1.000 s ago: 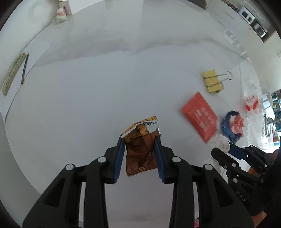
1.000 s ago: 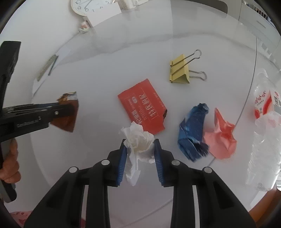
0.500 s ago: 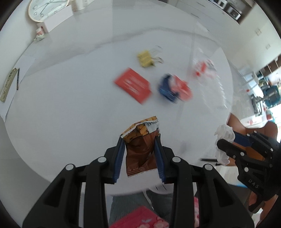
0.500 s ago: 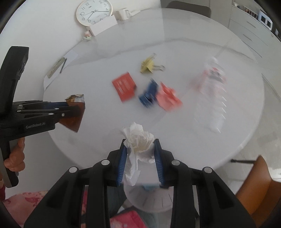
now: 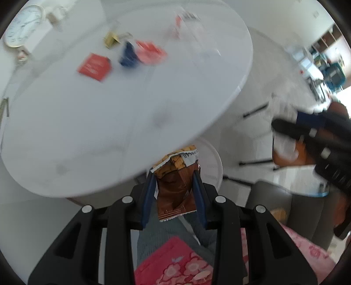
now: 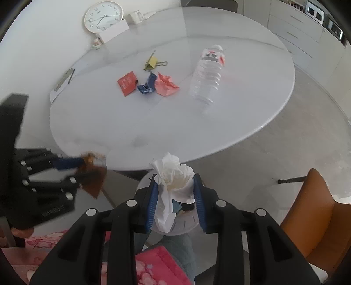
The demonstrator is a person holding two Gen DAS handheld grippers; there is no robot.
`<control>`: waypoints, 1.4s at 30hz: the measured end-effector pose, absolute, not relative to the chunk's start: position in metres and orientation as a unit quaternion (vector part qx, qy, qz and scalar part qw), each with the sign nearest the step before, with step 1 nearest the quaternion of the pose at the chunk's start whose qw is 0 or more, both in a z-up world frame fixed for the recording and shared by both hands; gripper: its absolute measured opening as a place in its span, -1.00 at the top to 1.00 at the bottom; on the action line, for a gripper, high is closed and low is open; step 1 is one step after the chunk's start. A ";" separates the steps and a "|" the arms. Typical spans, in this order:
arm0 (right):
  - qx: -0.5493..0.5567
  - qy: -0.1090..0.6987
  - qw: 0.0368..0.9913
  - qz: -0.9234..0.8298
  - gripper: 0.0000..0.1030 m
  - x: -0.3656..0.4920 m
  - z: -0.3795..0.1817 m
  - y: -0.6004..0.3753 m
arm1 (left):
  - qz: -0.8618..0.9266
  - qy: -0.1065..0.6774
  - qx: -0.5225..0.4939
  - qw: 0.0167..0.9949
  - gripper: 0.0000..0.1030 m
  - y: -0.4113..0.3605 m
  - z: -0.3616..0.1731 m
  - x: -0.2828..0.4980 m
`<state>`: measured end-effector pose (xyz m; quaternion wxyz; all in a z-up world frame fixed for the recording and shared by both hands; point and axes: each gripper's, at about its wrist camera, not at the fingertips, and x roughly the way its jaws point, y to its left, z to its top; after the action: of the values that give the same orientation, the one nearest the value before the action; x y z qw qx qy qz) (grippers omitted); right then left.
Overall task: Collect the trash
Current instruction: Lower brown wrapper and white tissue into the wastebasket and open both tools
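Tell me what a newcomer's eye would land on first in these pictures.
The crumpled white tissue clamped in the right tool fills the foreground, with the torn brown snack wrapper gripped in the left tool. Both hang off the round white table, where a clear plastic bottle lies.

The wrapper (image 5: 176,183) shows upside-down characters on its white top strip, roughly "8A9960". The far clock (image 6: 103,16) has numerals. The bottle (image 6: 208,74) label's print is too small to read.
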<state>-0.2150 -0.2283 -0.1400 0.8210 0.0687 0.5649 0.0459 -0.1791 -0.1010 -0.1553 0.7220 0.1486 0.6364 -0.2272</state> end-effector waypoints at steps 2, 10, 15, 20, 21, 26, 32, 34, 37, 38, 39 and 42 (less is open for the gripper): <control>0.071 0.565 0.821 0.045 0.35 -0.218 -0.141 -0.233 | -0.238 0.647 0.158 0.707 0.36 -0.108 -0.167 -0.186; 0.079 0.571 0.816 0.044 0.34 -0.220 -0.149 -0.242 | -0.270 0.674 0.183 0.663 0.01 -0.130 -0.194 -0.208; 0.081 0.572 0.815 0.046 0.33 -0.219 -0.151 -0.244 | -0.274 0.662 0.194 0.670 -0.44 -0.134 -0.189 -0.214; 0.084 0.571 0.815 0.054 0.33 -0.219 -0.152 -0.243 | -0.254 0.662 0.181 0.681 -0.50 -0.124 -0.182 -0.204; 0.084 0.570 0.815 0.057 0.32 -0.218 -0.151 -0.243 | -0.246 0.660 0.178 0.687 -0.50 -0.120 -0.179 -0.200; 0.072 0.574 0.811 0.092 0.28 -0.224 -0.154 -0.232 | -0.189 0.630 0.158 0.737 -0.66 -0.082 -0.147 -0.174; 0.050 0.595 0.791 0.133 0.28 -0.234 -0.176 -0.213 | -0.118 0.610 0.088 0.778 -0.72 -0.031 -0.114 -0.140; 0.043 0.599 0.787 0.141 0.17 -0.234 -0.186 -0.206 | -0.103 0.608 0.075 0.784 -0.74 -0.023 -0.111 -0.135; 0.032 0.609 0.779 0.145 -0.31 -0.233 -0.205 -0.196 | -0.085 0.607 0.062 0.788 -0.74 -0.014 -0.109 -0.129; 0.030 0.612 0.777 0.144 -0.40 -0.231 -0.208 -0.194 | -0.082 0.607 0.058 0.788 -0.74 -0.013 -0.108 -0.127; 0.027 0.616 0.774 0.143 -0.53 -0.230 -0.212 -0.193 | -0.079 0.608 0.055 0.788 -0.74 -0.011 -0.108 -0.126; 0.031 0.619 0.772 0.138 -0.61 -0.228 -0.214 -0.195 | -0.077 0.610 0.044 0.788 -0.74 -0.009 -0.110 -0.122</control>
<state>-0.2276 -0.1954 -0.2139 0.7725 0.0308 0.6190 0.1385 -0.1225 -0.0086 -0.1097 0.7878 0.0444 0.6095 -0.0770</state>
